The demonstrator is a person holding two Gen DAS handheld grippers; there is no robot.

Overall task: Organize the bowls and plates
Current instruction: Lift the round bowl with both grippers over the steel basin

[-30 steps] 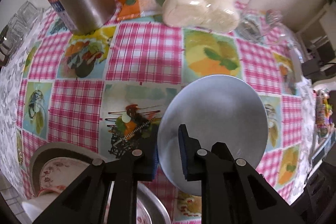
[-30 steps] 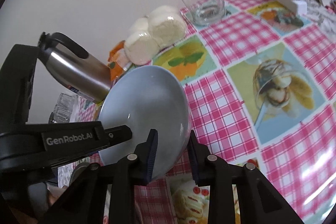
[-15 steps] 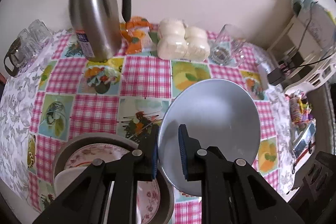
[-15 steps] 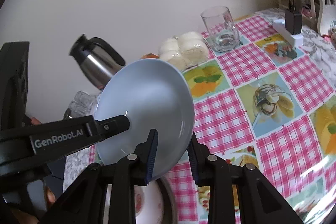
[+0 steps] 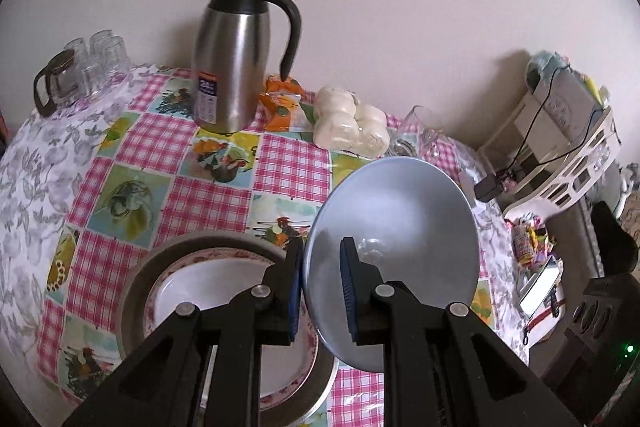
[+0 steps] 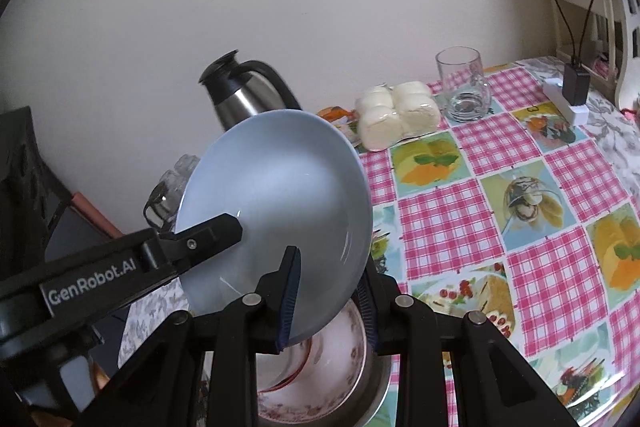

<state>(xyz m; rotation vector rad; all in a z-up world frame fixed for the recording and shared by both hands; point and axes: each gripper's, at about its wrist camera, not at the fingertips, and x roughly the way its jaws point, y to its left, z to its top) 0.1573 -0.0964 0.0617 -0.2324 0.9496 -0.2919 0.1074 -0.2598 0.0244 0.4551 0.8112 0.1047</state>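
Observation:
A pale blue plate (image 5: pixel 394 251) is held tilted in the air by both grippers. My left gripper (image 5: pixel 320 279) is shut on its near left rim. My right gripper (image 6: pixel 328 291) is shut on the plate's lower rim (image 6: pixel 276 211). The left gripper's finger (image 6: pixel 200 239) shows clamped on the plate's left edge in the right wrist view. Below sits a stack: a white bowl with a red floral rim (image 5: pixel 208 291) inside a grey metal bowl (image 5: pixel 140 275), also in the right wrist view (image 6: pixel 340 359).
On the pink checked tablecloth (image 5: pixel 288 163) stand a steel thermos jug (image 5: pixel 236 55), an orange packet (image 5: pixel 280 103), wrapped white buns (image 5: pixel 352 127), a drinking glass (image 6: pixel 464 87) and a cluster of glasses (image 5: pixel 88 67) at far left. A white power strip (image 6: pixel 568 103) lies at right.
Both grippers have lifted the blue plate up and back from the table. The bowl stack has come into fuller view below it.

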